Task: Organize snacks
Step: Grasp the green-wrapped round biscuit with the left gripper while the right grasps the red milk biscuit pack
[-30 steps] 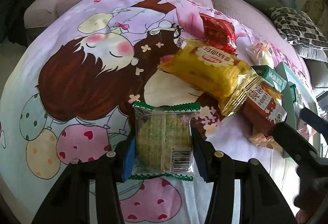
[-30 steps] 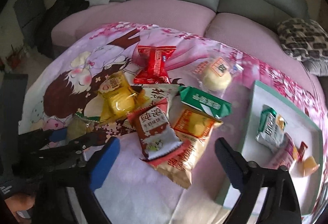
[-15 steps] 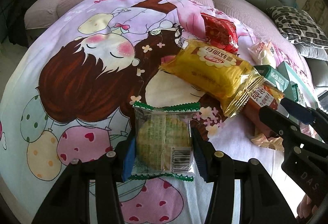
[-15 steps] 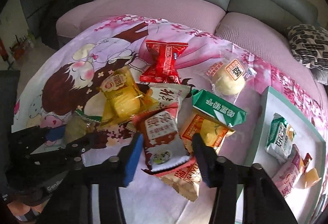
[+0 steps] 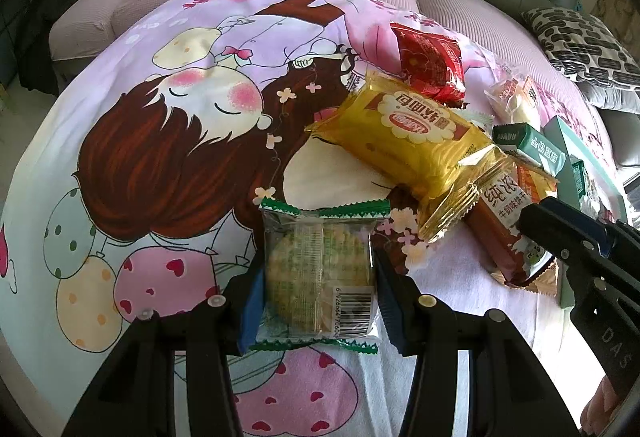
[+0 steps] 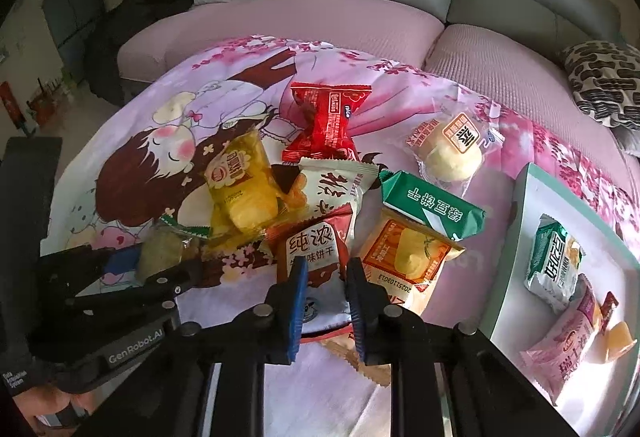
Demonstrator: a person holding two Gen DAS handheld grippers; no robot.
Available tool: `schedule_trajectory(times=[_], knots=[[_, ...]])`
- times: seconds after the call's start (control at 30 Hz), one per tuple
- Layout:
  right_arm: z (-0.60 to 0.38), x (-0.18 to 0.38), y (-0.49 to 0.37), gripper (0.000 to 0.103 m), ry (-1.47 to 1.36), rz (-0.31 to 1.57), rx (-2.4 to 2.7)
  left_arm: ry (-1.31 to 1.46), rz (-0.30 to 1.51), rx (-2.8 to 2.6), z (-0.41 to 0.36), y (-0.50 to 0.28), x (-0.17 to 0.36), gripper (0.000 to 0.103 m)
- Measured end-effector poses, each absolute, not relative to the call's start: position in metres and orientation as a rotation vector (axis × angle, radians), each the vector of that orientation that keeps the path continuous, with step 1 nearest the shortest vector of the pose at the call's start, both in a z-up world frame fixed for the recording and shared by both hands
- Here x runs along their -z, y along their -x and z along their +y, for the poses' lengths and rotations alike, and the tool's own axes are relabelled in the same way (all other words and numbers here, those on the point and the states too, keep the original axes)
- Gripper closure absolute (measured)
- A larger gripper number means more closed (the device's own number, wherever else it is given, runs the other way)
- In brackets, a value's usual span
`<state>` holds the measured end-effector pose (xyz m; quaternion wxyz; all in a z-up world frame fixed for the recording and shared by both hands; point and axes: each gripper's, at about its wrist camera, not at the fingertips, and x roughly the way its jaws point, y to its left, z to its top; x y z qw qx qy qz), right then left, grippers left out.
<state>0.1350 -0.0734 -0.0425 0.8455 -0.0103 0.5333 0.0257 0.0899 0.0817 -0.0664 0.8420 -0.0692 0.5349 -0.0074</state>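
Note:
My left gripper (image 5: 316,301) is shut on a clear green-edged cracker packet (image 5: 318,269), which lies on the printed bedspread. My right gripper (image 6: 323,307) is shut on the near end of a red-and-white biscuit packet (image 6: 316,253) in the snack pile; it also shows in the left wrist view (image 5: 508,221). Around it lie a yellow bread packet (image 6: 240,185), a red candy-shaped packet (image 6: 326,121), a white packet (image 6: 332,189), a green packet (image 6: 432,209), an orange packet (image 6: 408,261) and a clear bun packet (image 6: 452,153).
A mint-green tray (image 6: 516,237) at the right holds several snack packets (image 6: 554,265). A pink sofa seat (image 6: 288,25) and grey backrest lie behind the bedspread. A patterned cushion (image 6: 604,81) sits at the far right.
My right gripper has moved forward over the pile and its jaws have closed from wide open onto the red-and-white biscuit packet. My left gripper still holds the cracker packet in place.

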Motion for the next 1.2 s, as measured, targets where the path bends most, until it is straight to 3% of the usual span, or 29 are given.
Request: schedule_trajectory(times=[0.23,0.3,0.37,0.43,0.73,0.8,0.87,1.2], knots=[[-0.078,0.043,-0.132,0.079,-0.025,1.129,-0.083,0.155,1.13,0.023,0.083,-0.089,0.067,0.051],[-0.077,0.045,-0.131,0.073,-0.024,1.129,-0.093,0.156,1.13,0.025,0.083,-0.089,0.067,0.051],[-0.076,0.046,-0.131,0.055,-0.021,1.132,-0.099,0.16,1.129,0.028,0.084,-0.089,0.067,0.051],[-0.071,0.046,-0.131,0.046,-0.003,1.128,-0.108,0.166,1.128,0.031,0.086,-0.088,0.067,0.051],[-0.054,0.057,-0.135,0.048,0.172,1.139,-0.038,0.17,1.127,0.033,0.087,-0.087,0.066,0.051],[-0.058,0.059,-0.136,0.049,0.166,1.144,-0.026,0.166,1.127,0.032,0.086,-0.087,0.066,0.051],[-0.062,0.059,-0.137,0.06,0.143,1.152,-0.029,0.161,1.128,0.029,0.085,-0.087,0.066,0.051],[-0.068,0.053,-0.131,0.061,0.053,1.145,-0.034,0.144,1.131,0.02,0.078,-0.086,0.063,0.051]])
